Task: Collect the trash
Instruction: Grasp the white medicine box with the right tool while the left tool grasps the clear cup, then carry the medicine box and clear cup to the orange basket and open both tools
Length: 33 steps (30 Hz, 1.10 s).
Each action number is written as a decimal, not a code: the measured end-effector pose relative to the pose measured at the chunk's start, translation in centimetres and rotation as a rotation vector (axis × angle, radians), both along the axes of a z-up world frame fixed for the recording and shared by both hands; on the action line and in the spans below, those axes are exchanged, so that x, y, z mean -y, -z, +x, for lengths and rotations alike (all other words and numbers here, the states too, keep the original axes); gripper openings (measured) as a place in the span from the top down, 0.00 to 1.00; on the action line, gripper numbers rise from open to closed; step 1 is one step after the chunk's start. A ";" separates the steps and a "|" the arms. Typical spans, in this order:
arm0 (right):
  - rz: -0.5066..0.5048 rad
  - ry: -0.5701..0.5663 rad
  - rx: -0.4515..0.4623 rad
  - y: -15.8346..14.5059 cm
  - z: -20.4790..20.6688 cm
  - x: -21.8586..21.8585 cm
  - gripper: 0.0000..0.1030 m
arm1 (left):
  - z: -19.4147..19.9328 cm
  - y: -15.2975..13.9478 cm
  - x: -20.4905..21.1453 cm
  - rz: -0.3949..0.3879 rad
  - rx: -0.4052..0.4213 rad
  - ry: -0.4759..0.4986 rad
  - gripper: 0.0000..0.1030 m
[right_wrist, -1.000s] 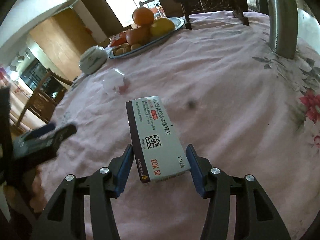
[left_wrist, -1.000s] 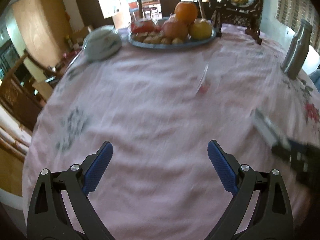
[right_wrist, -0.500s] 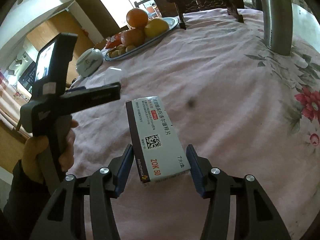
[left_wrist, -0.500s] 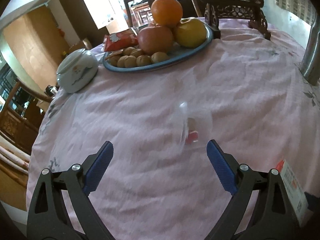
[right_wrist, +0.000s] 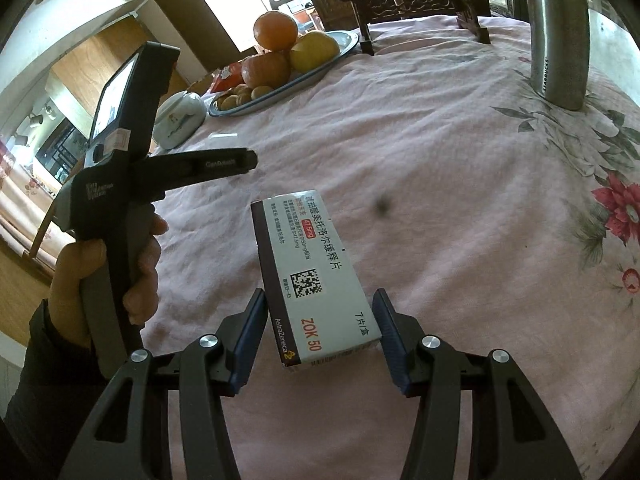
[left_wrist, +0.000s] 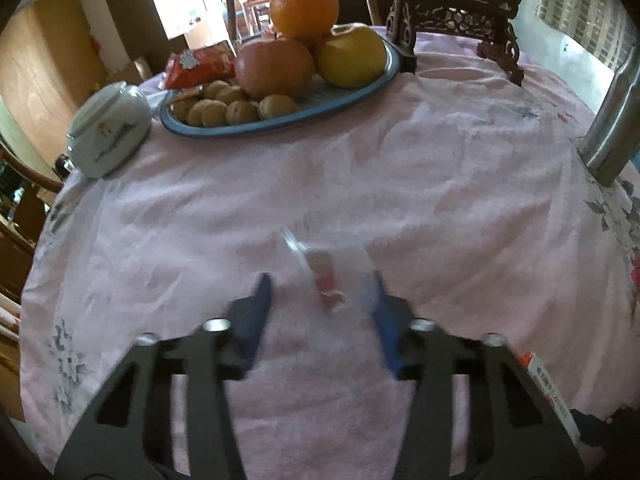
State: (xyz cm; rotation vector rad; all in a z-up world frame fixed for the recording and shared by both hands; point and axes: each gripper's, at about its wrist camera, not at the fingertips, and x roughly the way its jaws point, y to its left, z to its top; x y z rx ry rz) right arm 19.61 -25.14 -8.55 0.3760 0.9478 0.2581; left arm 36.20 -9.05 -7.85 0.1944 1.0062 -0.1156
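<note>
My left claw (left_wrist: 322, 300) points down at the bench (left_wrist: 440, 208); its jaws have just been closing, blurred, with the clear plastic wrapper (left_wrist: 326, 276) between them. The right pad overlaps the wrapper's edge; I cannot tell whether the pads press it yet. Red-and-white print on the wrapper, unreadable.

Left wrist view, left to right: pale lidded ceramic jar (left_wrist: 108, 130), blue-rimmed fruit plate (left_wrist: 360, 94) carrying walnuts, a red snack packet, apples and an orange, carved dark wood stand (left_wrist: 452, 12), steel bottle (left_wrist: 612, 128) at the right edge. Only a corner of the medicine box (left_wrist: 548, 396) shows, lower right.

Right wrist view: a hand (right_wrist: 100, 272) in a dark sleeve holds the left tool's handle, its small screen lit; the wrapper does not show here. My right claw (right_wrist: 320, 334) stands about half open, clamped on the medicine box, which juts forward above the cloth. Readable on the box: "AstraZeneca", "ZOK 50", "47.5mg", Chinese lettering, a square code. The bottle reads "STARBUCKS".

The bench wears a wrinkled pink cloth, flowers printed along the right edge, one dark spot (right_wrist: 383, 206) beyond the box. Wood cabinets and bright windows behind.
</note>
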 end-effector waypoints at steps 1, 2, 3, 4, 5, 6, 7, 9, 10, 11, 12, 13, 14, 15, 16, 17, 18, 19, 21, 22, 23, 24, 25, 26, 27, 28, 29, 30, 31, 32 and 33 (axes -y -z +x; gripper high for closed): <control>-0.001 0.000 0.000 0.0 0.0 0.0 0.47 | 0.0 0.0 0.0 0.001 0.000 -0.002 0.65; -0.001 -0.001 0.000 0.0 0.0 0.0 0.47 | -0.1 0.0 0.0 0.005 0.003 -0.001 0.70; -0.001 -0.001 0.000 0.0 0.0 0.0 0.47 | -0.1 0.0 0.0 0.002 0.000 0.002 0.70; -0.001 -0.002 0.000 0.0 0.0 0.0 0.47 | -0.2 -0.1 -0.1 -0.001 0.001 0.000 0.70; -0.001 -0.002 0.001 0.0 0.0 0.0 0.47 | -0.3 -0.3 -0.2 -0.007 0.002 -0.003 0.70; -0.001 -0.002 0.001 0.1 0.0 0.0 0.47 | -0.4 -0.4 -0.4 -0.011 0.004 -0.004 0.70; -0.001 -0.003 0.001 0.1 0.0 0.0 0.47 | -0.5 -0.6 -0.5 -0.018 0.005 -0.005 0.70; 0.001 -0.002 0.001 0.1 0.0 0.0 0.47 | -1.1 -1.2 -0.7 -0.030 0.009 -0.001 0.70; 0.002 -0.002 0.001 0.1 0.0 0.1 0.47 | -1.6 -1.6 -0.8 -0.030 0.017 0.003 0.70; 0.002 -0.002 0.002 0.1 0.0 0.1 0.47 | -2.0 -1.8 -1.0 -0.028 0.023 0.008 0.70; 0.002 -0.002 0.002 0.1 0.0 0.1 0.47 | -2.5 -2.1 -1.1 -0.026 0.027 0.012 0.70; 0.002 -0.002 0.002 0.1 0.0 0.1 0.47 | -3.1 -2.3 -1.3 -0.027 0.029 0.014 0.70; 0.003 -0.001 0.003 0.1 0.0 0.1 0.47 | -3.6 -2.5 -1.5 -0.026 0.029 0.016 0.70; 0.006 0.000 0.005 0.1 0.0 0.2 0.47 | -4.2 -2.8 -1.7 -0.026 0.031 0.018 0.70; 0.007 -0.001 0.006 0.1 -0.1 0.2 0.47 | -5.1 -3.1 -2.1 -0.022 0.036 0.020 0.70; 0.008 -0.003 0.011 0.0 -0.1 0.2 0.47 | -5.6 -3.2 -2.3 -0.019 0.039 0.019 0.70; 0.008 -0.004 0.015 -0.1 -0.2 0.1 0.47 | -6.2 -3.5 -2.7 -0.019 0.041 0.017 0.70; 0.007 -0.005 0.021 -0.2 -0.3 0.1 0.47 | -6.9 -3.7 -3.0 -0.020 0.043 0.014 0.70; -0.004 -0.006 0.034 -0.5 -0.5 0.0 0.47 | -8.6 -4.1 -4.0 -0.023 0.047 0.006 0.70; -0.007 -0.007 0.036 -0.5 -0.6 0.0 0.47 | -9.2 -4.2 -4.5 -0.024 0.050 0.002 0.70; -0.003 -0.009 0.037 -0.6 -0.7 0.0 0.47 | -10.2 -4.4 -5.1 -0.026 0.053 -0.002 0.70; -0.002 -0.012 0.038 -0.6 -0.8 -0.1 0.47 | -11.0 -4.5 -5.6 -0.028 0.056 -0.007 0.70; -0.002 -0.016 0.040 -0.7 -0.9 -0.3 0.48 | -11.8 -4.7 -6.1 -0.028 0.058 -0.015 0.70; -0.001 -0.016 0.041 -0.7 -1.0 -0.4 0.48 | -12.7 -4.8 -6.9 -0.031 0.059 -0.025 0.70; -0.001 -0.018 0.037 -0.7 -1.1 -0.7 0.48 | -13.5 -4.9 -7.5 -0.034 0.058 -0.035 0.70; -0.008 -0.023 0.033 -0.8 -1.2 -1.2 0.48 | -14.6 -5.0 -8.4 -0.034 0.057 -0.046 0.70; -0.014 -0.027 0.035 -0.9 -1.4 -1.6 0.48 | -15.2 -5.1 -8.8 -0.032 0.059 -0.053 0.70; -0.018 -0.037 0.040 -1.1 -1.7 -2.1 0.48 | -16.1 -5.2 -9.6 -0.032 0.063 -0.063 0.70; -0.022 -0.050 0.043 -1.2 -2.1 -2.7 0.48 | -17.0 -5.4 -10.2 -0.031 0.067 -0.070 0.70; -0.026 -0.065 0.046 -1.4 -2.7 -3.5 0.48 | -18.0 -5.5 -11.1 -0.032 0.069 -0.080 0.70; -0.026 -0.072 0.047 -1.5 -3.2 -4.0 0.48 | -18.7 -5.7 -11.6 -0.040 0.071 -0.086 0.70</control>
